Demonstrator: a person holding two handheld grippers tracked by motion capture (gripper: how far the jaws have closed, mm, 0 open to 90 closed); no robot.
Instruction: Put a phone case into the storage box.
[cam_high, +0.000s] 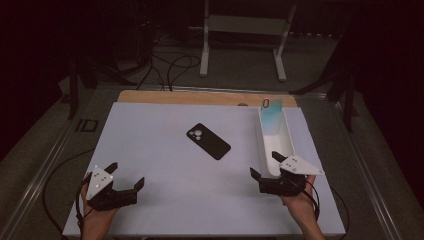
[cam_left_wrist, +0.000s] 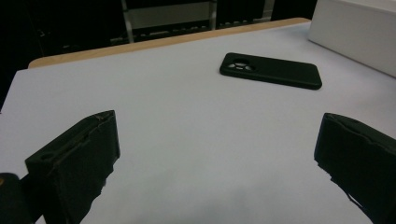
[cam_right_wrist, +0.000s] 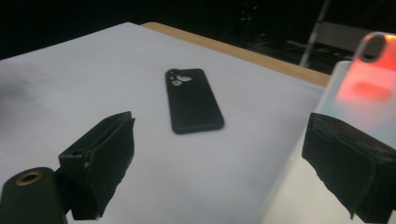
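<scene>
A black phone case (cam_high: 208, 141) lies flat in the middle of the white table (cam_high: 150, 150), camera cutout toward the far left; it also shows in the left gripper view (cam_left_wrist: 272, 70) and the right gripper view (cam_right_wrist: 193, 100). A long white tray (cam_high: 274, 141) stands at the right, with a pale teal and orange phone case (cam_high: 270, 116) leaning in its far end (cam_right_wrist: 369, 84). My left gripper (cam_high: 126, 175) rests open near the front left edge, nothing between its fingers. My right gripper (cam_high: 265, 165) is open at the tray's near end, one finger (cam_right_wrist: 348, 163) over the tray.
A wooden strip (cam_high: 200, 97) runs along the table's far edge. Beyond it stand a white metal frame (cam_high: 245, 40) and cables (cam_high: 170, 65) on the floor. A white tray corner (cam_left_wrist: 359, 32) shows at the right in the left gripper view.
</scene>
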